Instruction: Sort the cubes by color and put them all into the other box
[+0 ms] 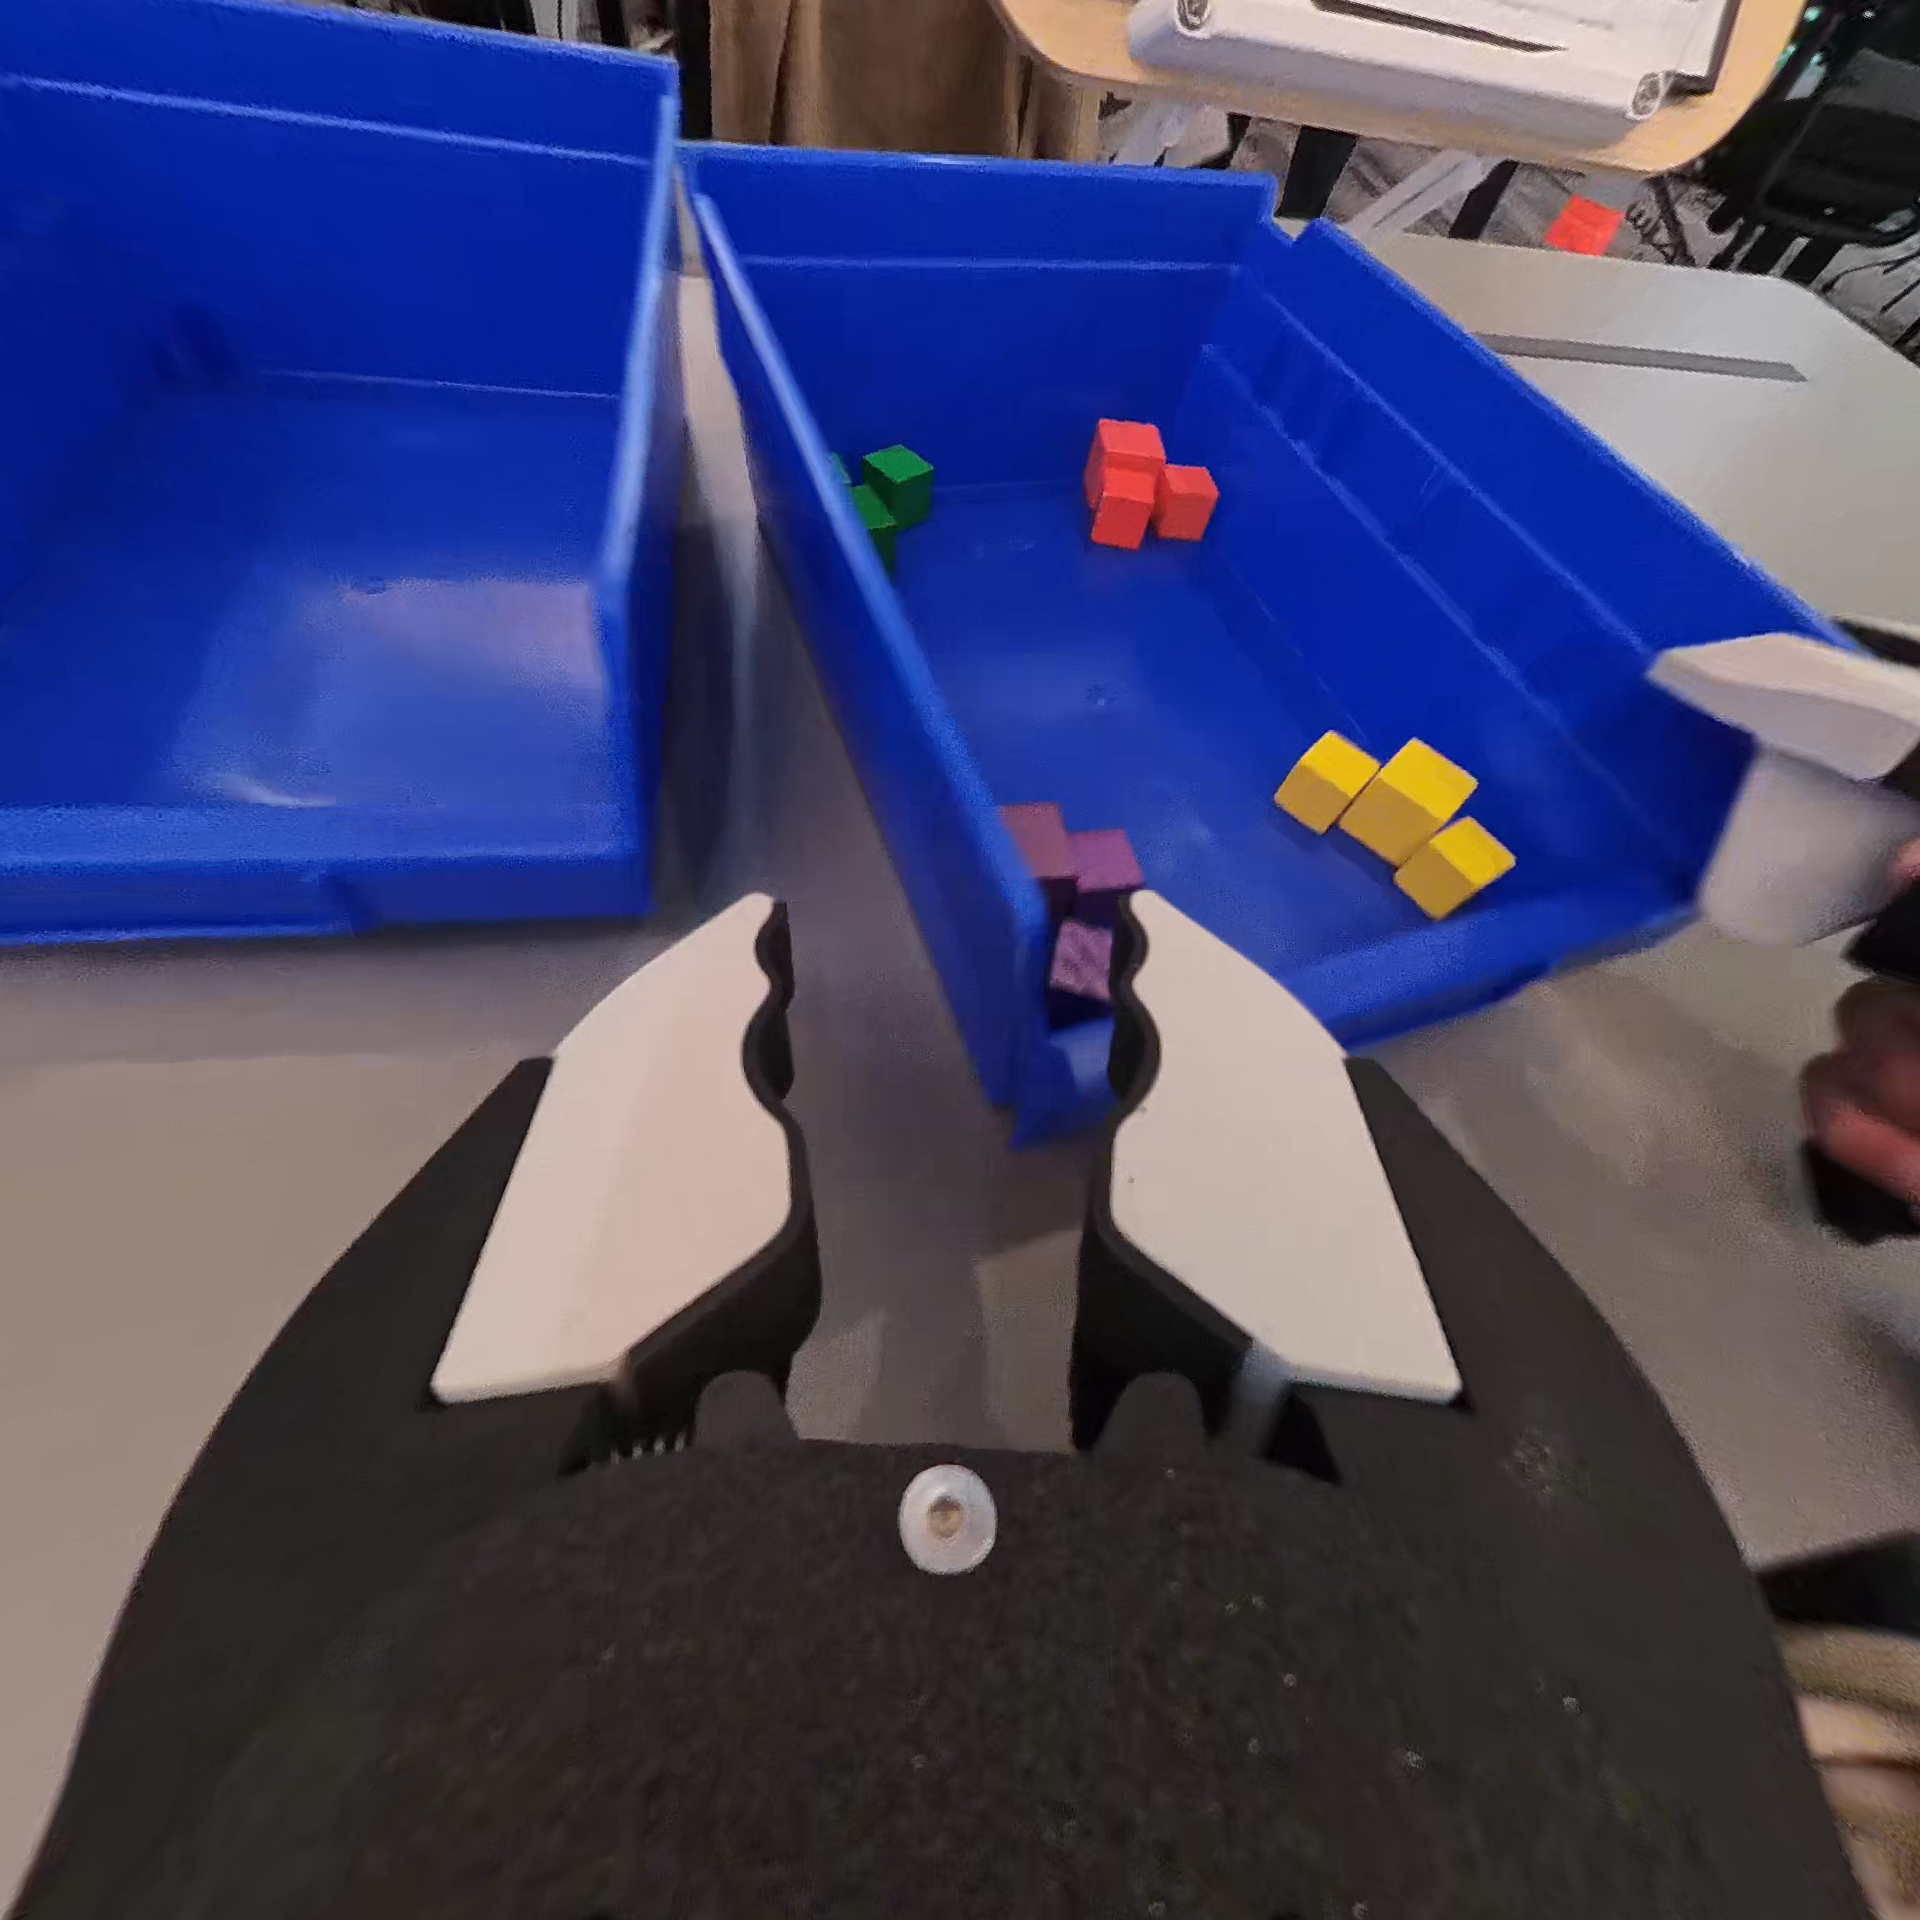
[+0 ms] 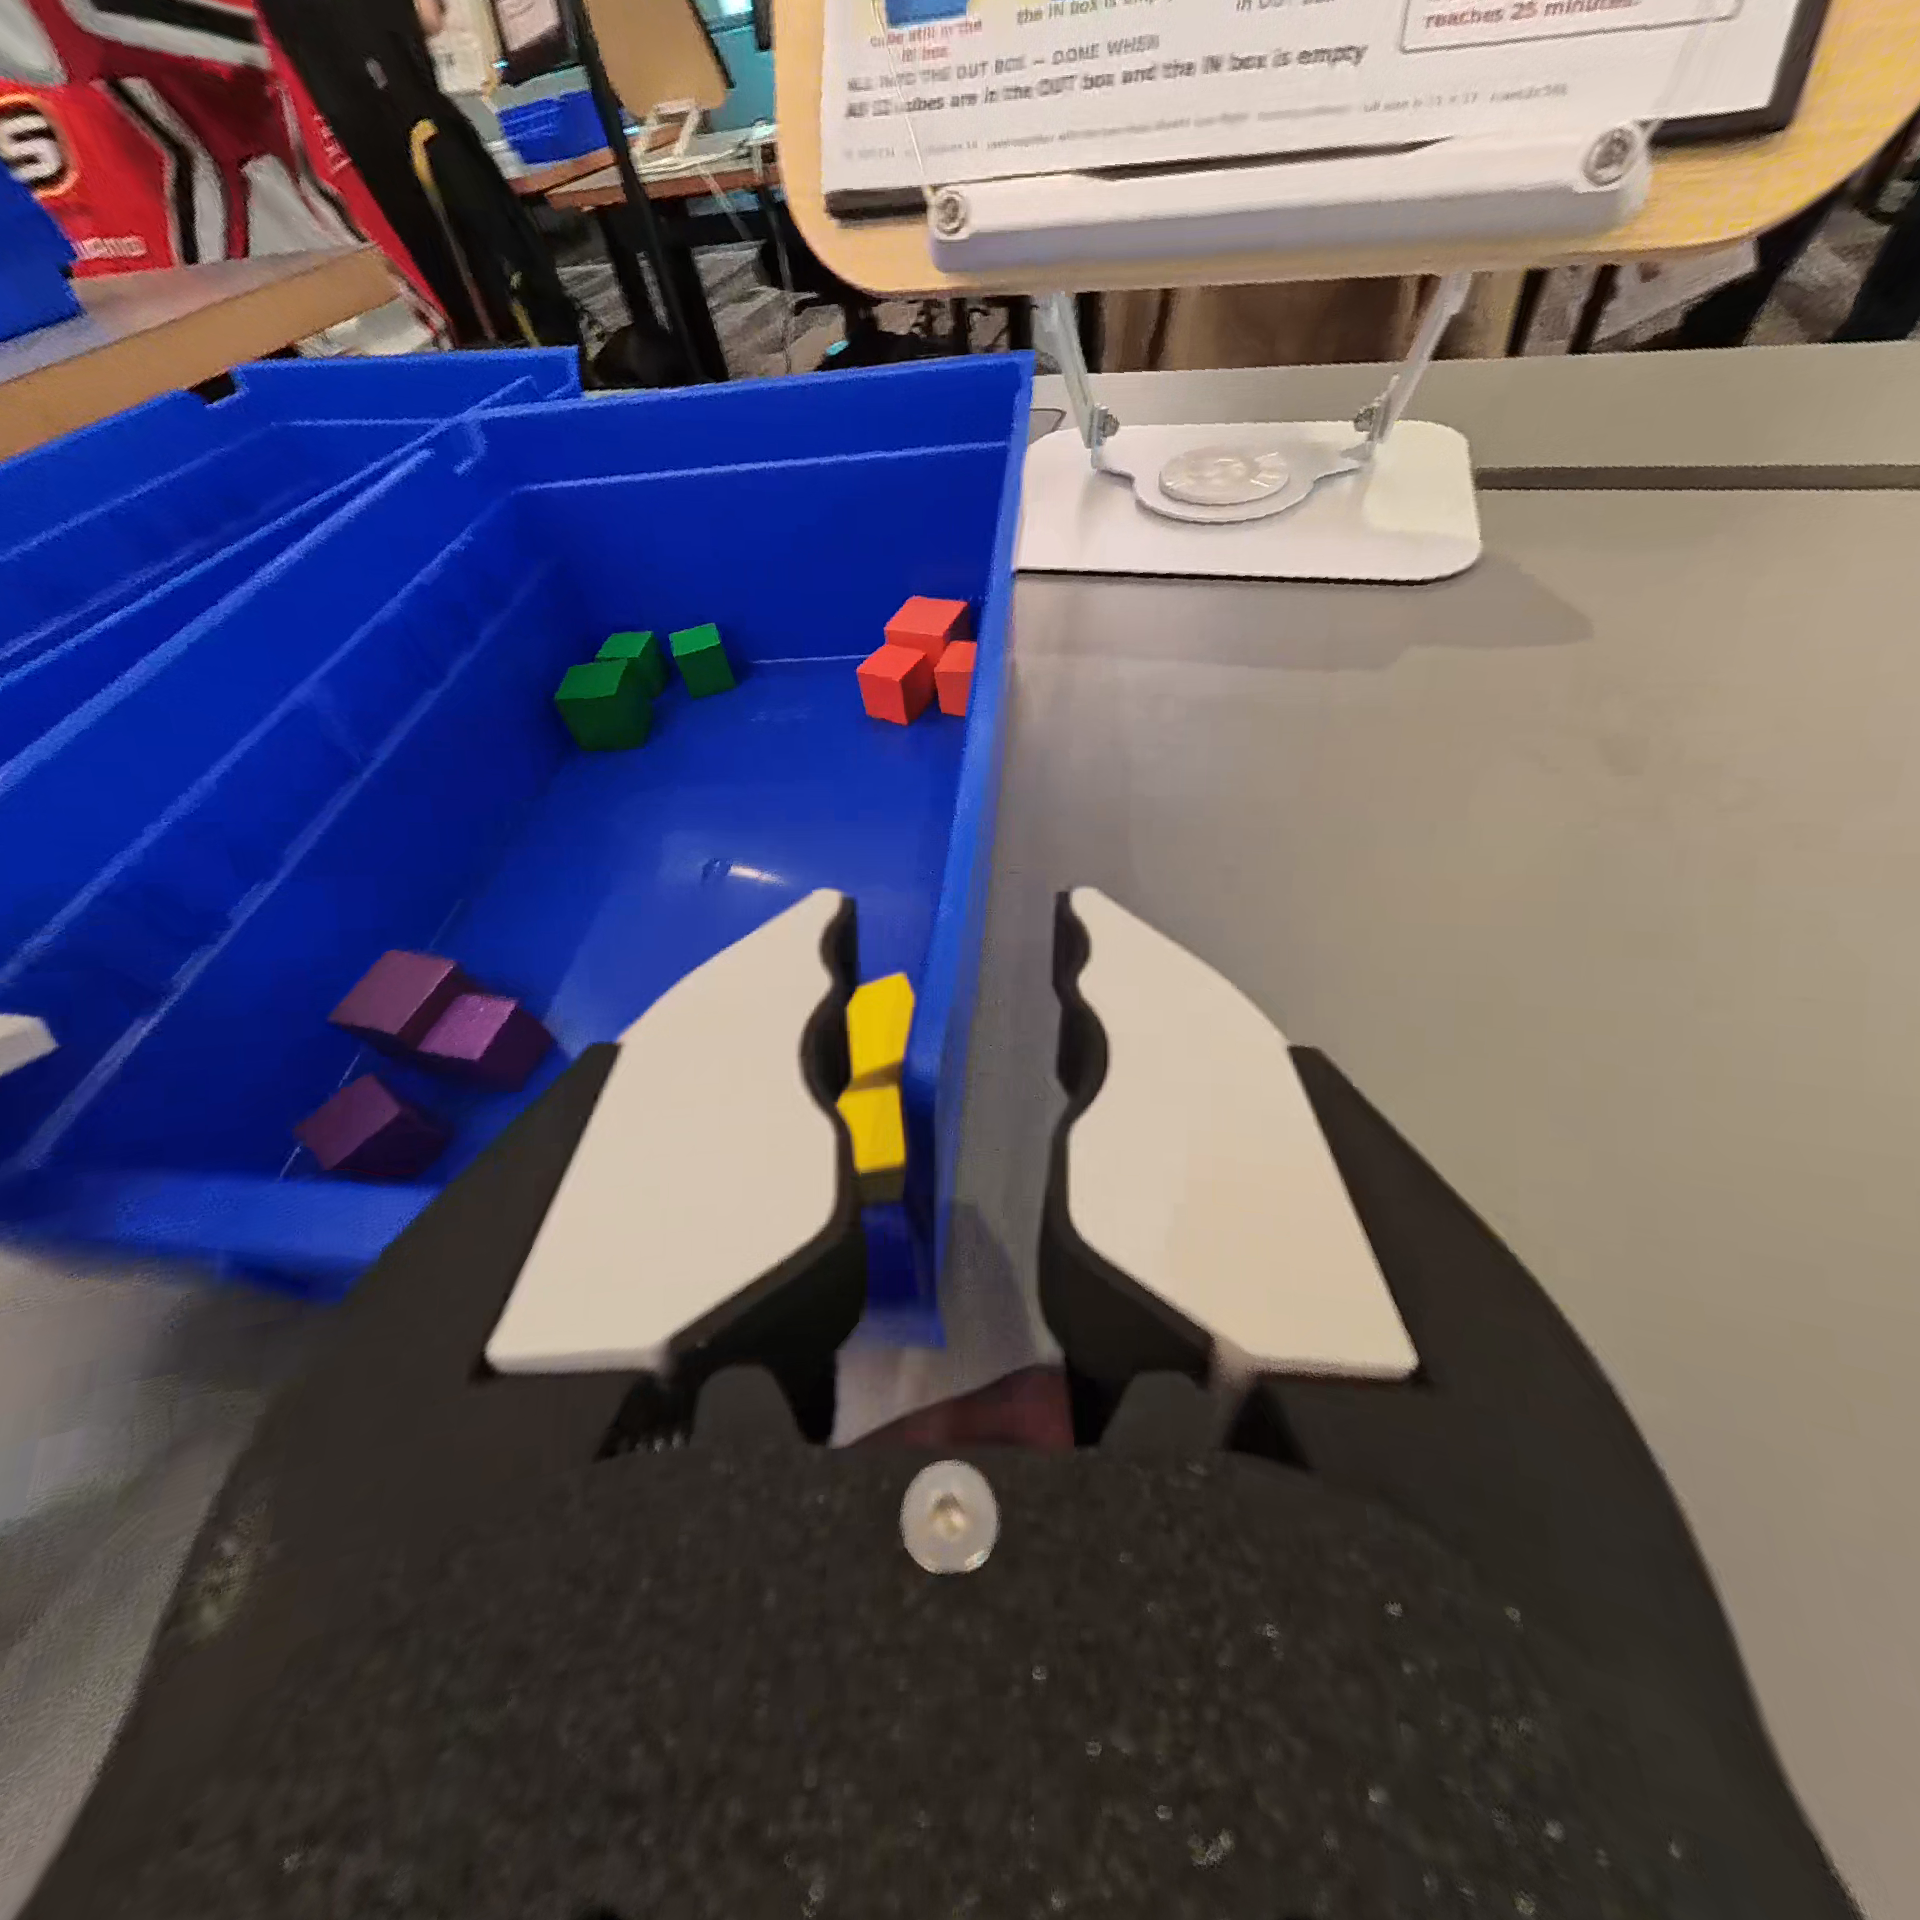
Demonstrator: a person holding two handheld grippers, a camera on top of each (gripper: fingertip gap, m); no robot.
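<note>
While the green cubes (image 2: pixel 634 681), red cubes (image 2: pixel 920 660), purple cubes (image 2: pixel 431 1034) and yellow cubes (image 1: pixel 1392 821) are lying grouped in the right box (image 1: pixel 1403 436) (the left box (image 1: pixel 312 623) looks empty), the left gripper (image 1: pixel 951 982) and right gripper (image 2: pixel 951 971) are both hanging spread and holding nothing, so the sorting seems finished and only pulling back remains.

Both grippers (image 1: pixel 951 925) (image 2: pixel 956 914) have white fingers on grainy black bodies (one silver screen-centre screw each).
</note>
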